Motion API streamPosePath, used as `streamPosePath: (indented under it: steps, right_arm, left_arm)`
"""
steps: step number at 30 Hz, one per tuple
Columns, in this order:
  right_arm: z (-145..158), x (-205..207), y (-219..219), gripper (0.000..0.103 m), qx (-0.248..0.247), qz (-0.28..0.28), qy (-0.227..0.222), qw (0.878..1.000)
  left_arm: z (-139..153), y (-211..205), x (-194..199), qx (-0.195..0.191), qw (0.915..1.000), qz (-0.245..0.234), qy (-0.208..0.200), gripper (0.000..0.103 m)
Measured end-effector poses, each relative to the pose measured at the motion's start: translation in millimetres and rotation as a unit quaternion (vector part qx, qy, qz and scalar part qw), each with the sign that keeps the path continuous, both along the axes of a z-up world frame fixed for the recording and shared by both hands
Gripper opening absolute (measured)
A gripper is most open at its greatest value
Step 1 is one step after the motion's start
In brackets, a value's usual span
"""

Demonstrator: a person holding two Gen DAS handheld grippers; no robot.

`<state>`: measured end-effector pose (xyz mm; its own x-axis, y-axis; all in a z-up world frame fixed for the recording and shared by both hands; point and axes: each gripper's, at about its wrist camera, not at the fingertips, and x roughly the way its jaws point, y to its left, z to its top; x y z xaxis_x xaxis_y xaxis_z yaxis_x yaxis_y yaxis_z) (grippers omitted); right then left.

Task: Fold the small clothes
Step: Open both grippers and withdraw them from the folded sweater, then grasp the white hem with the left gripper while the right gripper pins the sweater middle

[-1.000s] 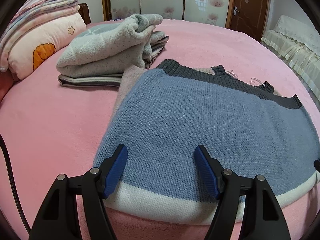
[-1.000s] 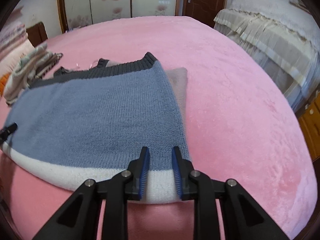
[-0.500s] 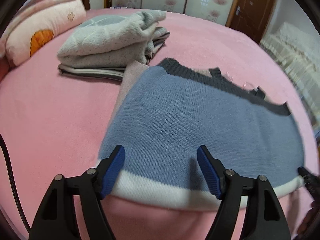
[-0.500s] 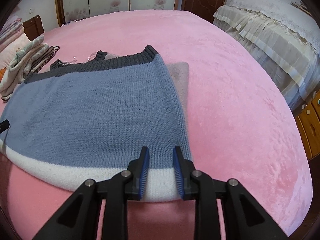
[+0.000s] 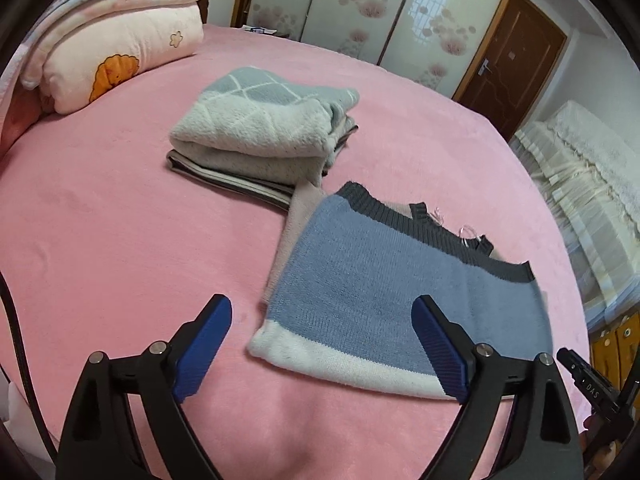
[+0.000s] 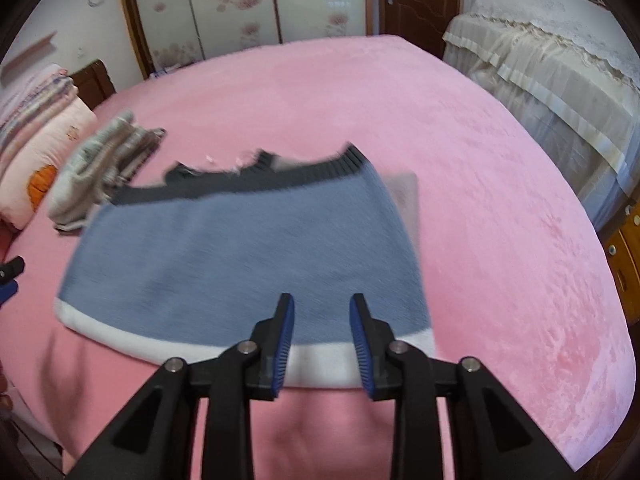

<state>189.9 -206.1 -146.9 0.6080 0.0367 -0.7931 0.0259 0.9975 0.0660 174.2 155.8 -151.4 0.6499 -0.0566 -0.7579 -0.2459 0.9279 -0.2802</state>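
A small blue knit sweater (image 5: 384,292) with a white hem and dark grey ribbed edge lies folded flat on the pink bed; it also shows in the right wrist view (image 6: 240,248). My left gripper (image 5: 324,344) is open wide and empty, raised above the sweater's near left corner. My right gripper (image 6: 322,340) is open with a narrower gap, empty, above the white hem near the sweater's right end. A beige layer (image 6: 406,196) sticks out under the sweater's right side.
A stack of folded grey and striped clothes (image 5: 264,136) lies just beyond the sweater's left end. Folded quilts and a pillow (image 5: 116,52) sit at the far left. The pink bed (image 6: 500,200) spreads to the right; a covered sofa (image 6: 552,60) stands beyond it.
Both grippers have pulled back and up from the sweater. The left one has swung left and opened wider. The right gripper's jaws have opened a little.
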Motion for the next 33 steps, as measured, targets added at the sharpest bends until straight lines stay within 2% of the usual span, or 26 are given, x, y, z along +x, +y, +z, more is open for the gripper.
streamPosePath:
  steps: [4, 9, 15, 20, 22, 25, 33]
  right_arm:
    - [20.1, -0.5, 21.4, 0.035, 0.006, 0.021, -0.028, 0.999]
    - [34.8, 0.7, 48.1, 0.035, -0.001, 0.037, -0.063, 0.997]
    - [28.3, 3.0, 68.1, 0.035, 0.002, 0.038, -0.081, 0.996]
    - [9.9, 5.9, 78.8, 0.035, 0.018, 0.039, -0.069, 0.997]
    - [1.9, 5.9, 82.3, 0.035, 0.023, 0.04, -0.065, 0.997]
    - [-7.0, 6.2, 86.8, 0.035, 0.026, 0.043, -0.062, 0.997]
    - [-27.2, 9.2, 94.6, 0.035, 0.027, 0.047, -0.055, 0.997]
  left_arm:
    - [-3.3, 7.8, -8.8, -0.031, 0.9995, 0.003, 0.002, 0.091]
    - [-28.4, 11.7, -19.0, -0.076, 0.9969, 0.016, 0.014, 0.091]
    - [-78.3, 6.6, -21.5, -0.116, 0.9919, 0.032, 0.041, 0.091]
    - [-115.6, 8.6, -16.4, -0.183, 0.9802, 0.057, 0.05, 0.091]
    - [-128.1, 12.0, -14.7, -0.211, 0.9739, 0.071, 0.042, 0.091]
    - [-136.8, 15.8, -11.2, -0.229, 0.9701, 0.079, 0.018, 0.091]
    - [-144.3, 11.4, 6.6, -0.227, 0.9705, 0.071, -0.038, 0.095]
